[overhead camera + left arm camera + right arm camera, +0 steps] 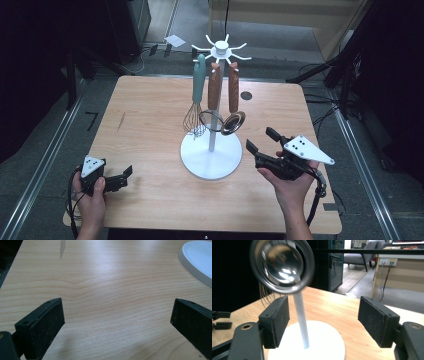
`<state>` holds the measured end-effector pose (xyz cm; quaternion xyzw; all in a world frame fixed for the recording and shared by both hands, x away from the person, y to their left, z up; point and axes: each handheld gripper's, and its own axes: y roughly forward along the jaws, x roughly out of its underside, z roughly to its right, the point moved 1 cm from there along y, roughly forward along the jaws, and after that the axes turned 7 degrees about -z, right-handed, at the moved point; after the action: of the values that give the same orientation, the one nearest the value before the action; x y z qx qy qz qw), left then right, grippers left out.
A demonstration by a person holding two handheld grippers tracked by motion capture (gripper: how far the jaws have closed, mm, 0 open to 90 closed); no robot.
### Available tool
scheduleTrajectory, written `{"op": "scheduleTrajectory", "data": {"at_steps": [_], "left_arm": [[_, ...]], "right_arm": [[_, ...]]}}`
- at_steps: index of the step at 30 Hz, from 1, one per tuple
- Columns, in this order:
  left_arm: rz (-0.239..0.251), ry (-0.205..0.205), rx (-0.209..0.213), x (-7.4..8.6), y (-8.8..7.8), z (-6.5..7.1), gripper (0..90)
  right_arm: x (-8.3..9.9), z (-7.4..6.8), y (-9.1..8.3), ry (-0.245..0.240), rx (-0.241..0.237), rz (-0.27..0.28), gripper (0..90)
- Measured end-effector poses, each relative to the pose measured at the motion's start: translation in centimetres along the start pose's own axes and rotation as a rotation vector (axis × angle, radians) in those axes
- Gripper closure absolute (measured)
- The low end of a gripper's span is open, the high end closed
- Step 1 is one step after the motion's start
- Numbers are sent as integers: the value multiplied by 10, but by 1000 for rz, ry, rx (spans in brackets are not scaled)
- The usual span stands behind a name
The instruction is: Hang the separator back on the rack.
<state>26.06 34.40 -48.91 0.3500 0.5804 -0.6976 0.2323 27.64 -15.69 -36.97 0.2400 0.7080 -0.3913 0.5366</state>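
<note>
A white utensil stand [210, 160] with a round base and thin pole stands mid-table. From its top spokes hang a teal-handled whisk [196, 117], a wooden-handled ring-shaped utensil [211, 120] and a wooden-handled shiny ladle [233, 122]. My right gripper [260, 140] is open just right of the base, nothing between its jaws. In the right gripper view [323, 322] the ladle bowl [282, 265] hangs above the left jaw and the pole [301, 317] rises ahead. My left gripper [122, 177] rests open near the table's front left corner; its own view [117, 322] shows bare wood between the jaws.
The stand's base edge [197, 257] lies at the upper right of the left gripper view. A small black disc [246, 95] sits on the table behind the stand, and a dark streak [120, 121] marks the left side. A white sheet [174, 40] lies on the floor beyond.
</note>
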Motion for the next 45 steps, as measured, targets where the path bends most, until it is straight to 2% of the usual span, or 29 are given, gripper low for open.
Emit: {"op": "scheduleTrajectory", "data": {"at_steps": [8,16,26,35,39,45], "left_arm": [[-1,0,2,0,0,0,0],[1,1,2,0,0,0,0],[1,1,3,0,0,0,0],[1,-2,7,0,0,0,0],[0,-1,6,0,0,0,0],[0,1,7,0,0,0,0]], "right_arm": [[29,11,2,32,29,-36,243],[59,25,4,60,61,-96,246],[90,46,-2,128,75,-150,245],[115,70,-11,154,177,-189,246],[120,79,-17,157,190,-187,245],[131,90,-26,167,213,-225,243]]}}
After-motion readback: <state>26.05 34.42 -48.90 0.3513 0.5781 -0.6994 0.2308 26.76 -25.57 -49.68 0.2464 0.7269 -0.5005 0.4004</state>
